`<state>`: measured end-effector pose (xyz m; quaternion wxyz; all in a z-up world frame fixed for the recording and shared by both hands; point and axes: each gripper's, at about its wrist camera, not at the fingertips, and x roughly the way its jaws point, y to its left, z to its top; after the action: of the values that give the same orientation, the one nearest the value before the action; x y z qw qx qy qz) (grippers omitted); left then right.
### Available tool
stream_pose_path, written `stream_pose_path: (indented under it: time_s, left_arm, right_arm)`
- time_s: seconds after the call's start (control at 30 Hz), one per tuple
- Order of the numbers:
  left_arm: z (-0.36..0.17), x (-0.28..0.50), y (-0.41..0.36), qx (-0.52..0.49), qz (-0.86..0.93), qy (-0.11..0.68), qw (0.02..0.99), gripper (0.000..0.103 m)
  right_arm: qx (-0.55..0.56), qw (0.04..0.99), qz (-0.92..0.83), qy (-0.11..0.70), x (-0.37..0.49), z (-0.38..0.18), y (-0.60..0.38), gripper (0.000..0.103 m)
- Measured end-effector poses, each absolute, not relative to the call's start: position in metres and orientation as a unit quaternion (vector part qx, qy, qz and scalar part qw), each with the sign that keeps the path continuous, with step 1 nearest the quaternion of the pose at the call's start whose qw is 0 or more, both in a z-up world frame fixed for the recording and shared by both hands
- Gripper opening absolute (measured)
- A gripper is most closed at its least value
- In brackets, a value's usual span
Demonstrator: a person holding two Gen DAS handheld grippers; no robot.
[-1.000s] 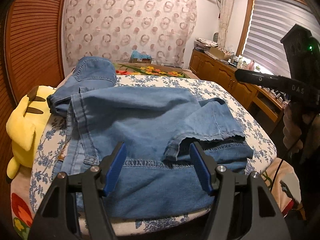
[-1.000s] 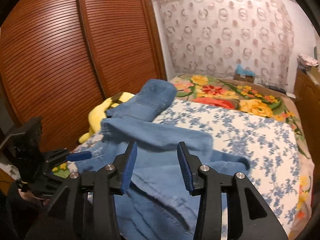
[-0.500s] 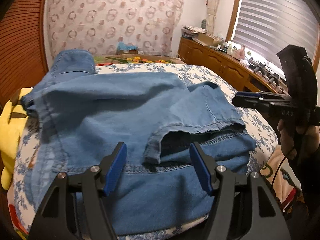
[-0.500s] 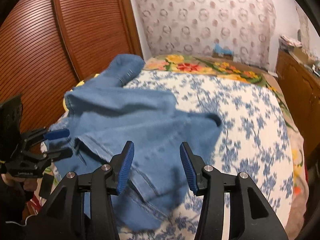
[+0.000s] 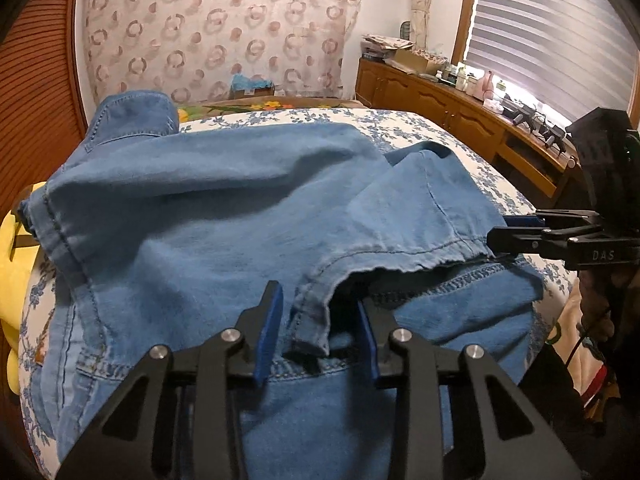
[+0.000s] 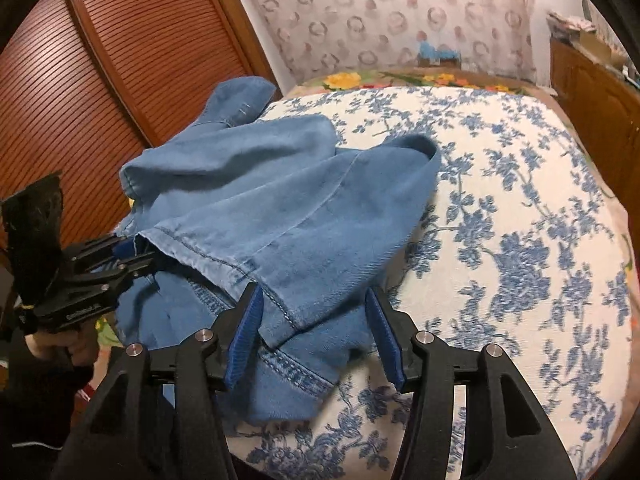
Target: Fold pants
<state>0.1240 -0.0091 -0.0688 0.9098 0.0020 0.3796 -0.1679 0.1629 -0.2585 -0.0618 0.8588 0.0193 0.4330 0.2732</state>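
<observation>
Light blue denim pants [image 5: 224,216] lie on the bed, the legs folded over so the hem end rests near the waistband at the near edge. My left gripper [image 5: 318,334] is open, its blue pads on either side of the left corner of the leg hem [image 5: 312,312]. My right gripper [image 6: 316,332] is open, its pads astride the right corner of the hem [image 6: 288,308]. Each gripper shows in the other's view: the right one [image 5: 516,236] at the hem's right end, the left one [image 6: 132,260] at its left end. The pants also fill the right wrist view [image 6: 272,208].
The bed has a white cover with blue flowers [image 6: 520,208]. A yellow plush toy [image 5: 16,264] lies at the bed's left edge by the slatted wooden wardrobe [image 6: 100,80]. A wooden sideboard [image 5: 460,120] with clutter runs along the right under the window blinds.
Both grippers have moved forward and down to the leg hem, which now sits between their pads. The left gripper's jaws have narrowed somewhat.
</observation>
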Motion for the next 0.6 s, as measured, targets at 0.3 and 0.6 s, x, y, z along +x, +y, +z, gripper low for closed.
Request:
stream_pose_path:
  time_s: [0.3, 0.6]
  left_arm:
    - [-0.029, 0.102, -0.019, 0.005, -0.195, 0.340, 0.920, 0.010]
    - [0.049, 0.070, -0.018, -0.014, -0.241, 0.276, 0.930, 0.007]
  right_arm:
    - [0.022, 0.875, 0.298, 0.381, 0.175, -0.028, -0.259, 0.008]
    - [-0.007, 0.901, 0.320, 0.292, 0.179, 0.061, -0.254, 0.002]
